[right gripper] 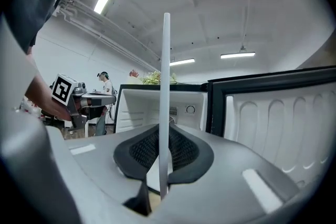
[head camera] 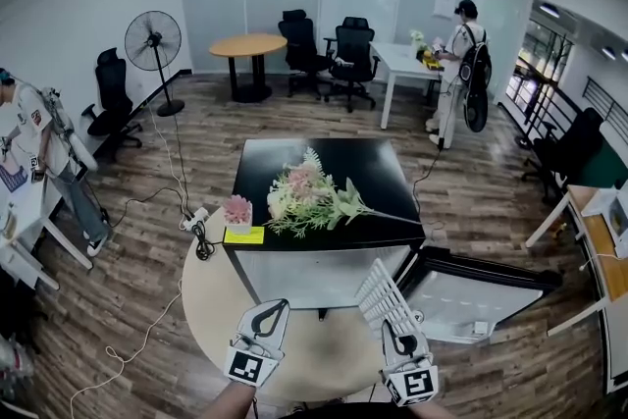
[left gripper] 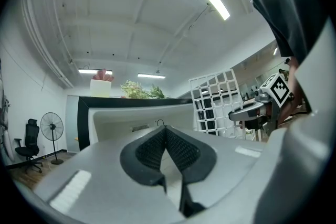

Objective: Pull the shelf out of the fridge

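the white wire shelf [head camera: 383,294] is out of the fridge [head camera: 257,162], tilted up in front of its open front, above the round tabletop [head camera: 208,301]. my right tool [head camera: 397,334] is pinched narrow on the shelf's near edge, a pad pressing each side. my left tool [head camera: 267,314] hangs near it, jaws closed together on nothing. the fridge door [head camera: 476,294] stands open to the right, and artificial flowers [head camera: 306,196] lie on the fridge top.

Two grey, black-padded hand-held grippers [left gripper: 165,129] [right gripper: 165,131]
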A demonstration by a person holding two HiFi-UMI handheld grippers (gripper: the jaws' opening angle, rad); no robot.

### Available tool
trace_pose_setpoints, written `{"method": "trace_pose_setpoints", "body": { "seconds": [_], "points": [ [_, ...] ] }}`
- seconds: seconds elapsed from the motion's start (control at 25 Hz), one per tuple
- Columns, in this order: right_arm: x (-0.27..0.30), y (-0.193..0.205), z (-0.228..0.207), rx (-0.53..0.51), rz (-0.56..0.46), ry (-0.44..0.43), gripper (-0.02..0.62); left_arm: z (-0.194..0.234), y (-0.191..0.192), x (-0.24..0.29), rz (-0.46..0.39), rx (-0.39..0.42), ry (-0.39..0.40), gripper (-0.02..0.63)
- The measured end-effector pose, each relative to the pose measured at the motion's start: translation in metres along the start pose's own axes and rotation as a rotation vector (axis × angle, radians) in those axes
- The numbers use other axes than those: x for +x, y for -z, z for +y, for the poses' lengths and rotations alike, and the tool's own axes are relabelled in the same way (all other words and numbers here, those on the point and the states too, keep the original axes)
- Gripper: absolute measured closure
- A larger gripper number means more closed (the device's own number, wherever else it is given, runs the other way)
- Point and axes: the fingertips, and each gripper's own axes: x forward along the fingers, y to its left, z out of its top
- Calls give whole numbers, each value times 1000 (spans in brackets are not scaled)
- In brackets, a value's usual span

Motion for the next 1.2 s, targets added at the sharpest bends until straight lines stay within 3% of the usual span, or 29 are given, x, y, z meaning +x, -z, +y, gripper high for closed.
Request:
{"method": "trace_pose_setpoints", "body": {
  "seconds": [1.2],
  "points": [
    [-8, -2, -3, 19, -19, 35, 560, 0, 1, -2, 9, 2, -15, 606]
  ]
}}
